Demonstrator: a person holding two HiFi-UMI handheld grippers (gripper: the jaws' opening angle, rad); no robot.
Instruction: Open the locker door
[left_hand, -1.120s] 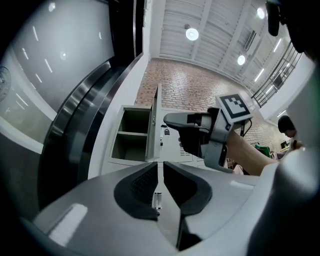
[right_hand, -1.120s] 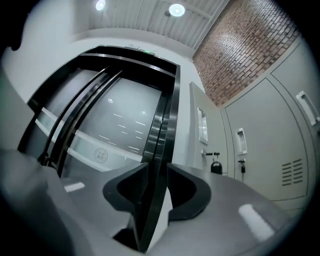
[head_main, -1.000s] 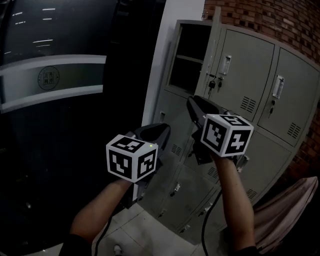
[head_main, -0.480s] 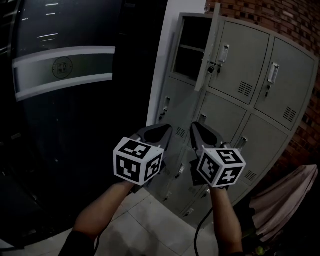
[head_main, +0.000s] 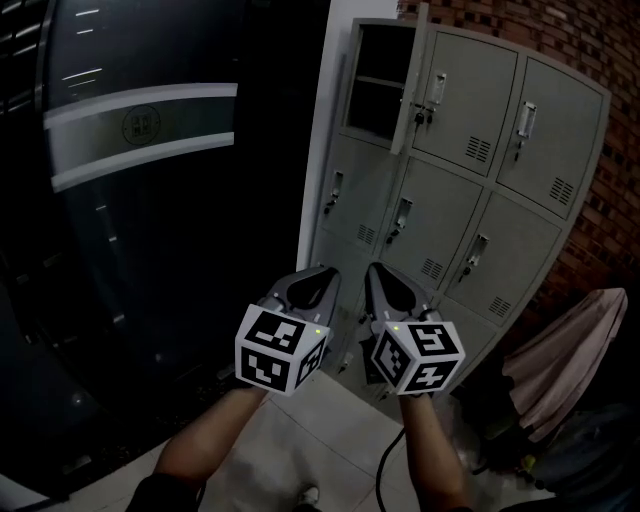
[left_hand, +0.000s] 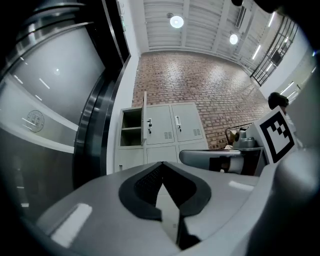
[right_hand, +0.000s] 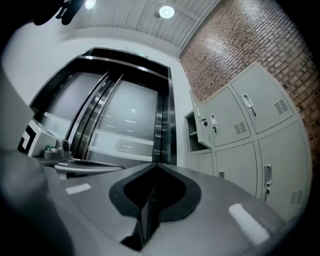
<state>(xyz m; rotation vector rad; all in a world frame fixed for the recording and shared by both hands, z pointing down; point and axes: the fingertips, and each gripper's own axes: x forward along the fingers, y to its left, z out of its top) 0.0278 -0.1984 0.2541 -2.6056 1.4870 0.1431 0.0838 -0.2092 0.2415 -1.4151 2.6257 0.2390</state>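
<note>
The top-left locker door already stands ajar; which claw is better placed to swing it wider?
Probably the right claw: it sits more directly below the open door than the left claw. Both are shut and empty.

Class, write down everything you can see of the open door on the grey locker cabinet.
The open door looks like flat grey-painted metal. It belongs to the top-left compartment of the locker cabinet. Hinged on its right side, it is swung out towards the viewer and seen nearly edge-on, baring a dark interior with one shelf. Small dark keys seem to hang from its lock. Nothing else touches it.
</note>
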